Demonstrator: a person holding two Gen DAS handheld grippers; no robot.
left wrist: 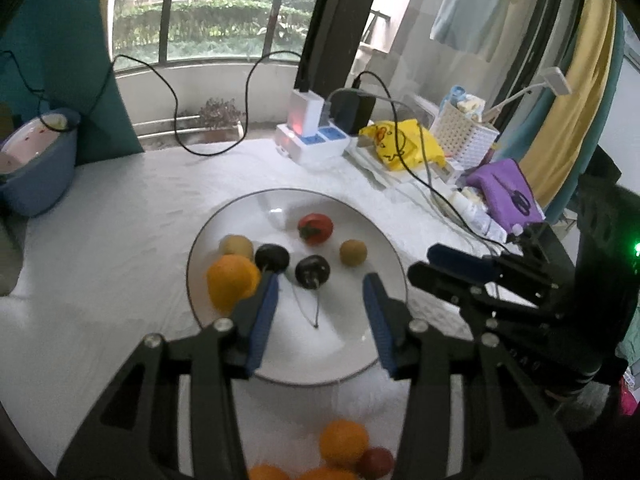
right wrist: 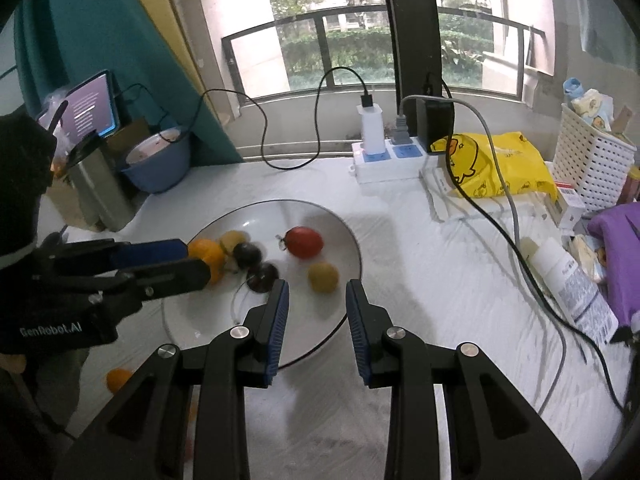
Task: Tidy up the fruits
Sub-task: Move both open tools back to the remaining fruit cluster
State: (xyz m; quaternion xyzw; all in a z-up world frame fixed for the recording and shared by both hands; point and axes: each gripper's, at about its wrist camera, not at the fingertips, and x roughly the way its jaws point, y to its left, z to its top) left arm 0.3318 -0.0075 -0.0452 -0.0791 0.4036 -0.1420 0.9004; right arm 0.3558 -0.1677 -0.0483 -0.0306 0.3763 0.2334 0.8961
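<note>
A white plate [left wrist: 360, 344] on the white cloth holds an orange [left wrist: 230, 282], a red tomato [left wrist: 315, 228], two dark cherries [left wrist: 312, 271], and two yellow-brown fruits [left wrist: 353, 252]. My left gripper [left wrist: 320, 284] is open and empty, hovering over the plate's near half. My right gripper [right wrist: 316, 292] is open and empty at the plate's [right wrist: 344, 236] right front rim, near a yellow-brown fruit [right wrist: 323, 277]; the tomato [right wrist: 305, 242] lies beyond. Loose oranges [left wrist: 343, 442] and a red fruit [left wrist: 376, 462] lie on the cloth in front of the plate.
A power strip [left wrist: 308, 142] with chargers and cables stands behind the plate. A yellow bag [right wrist: 496, 164], white basket [right wrist: 596, 164], purple cloth [right wrist: 620, 252] and bottle [right wrist: 568, 276] crowd the right. A blue bowl [right wrist: 158, 160] and steel cup [right wrist: 100, 188] stand at left.
</note>
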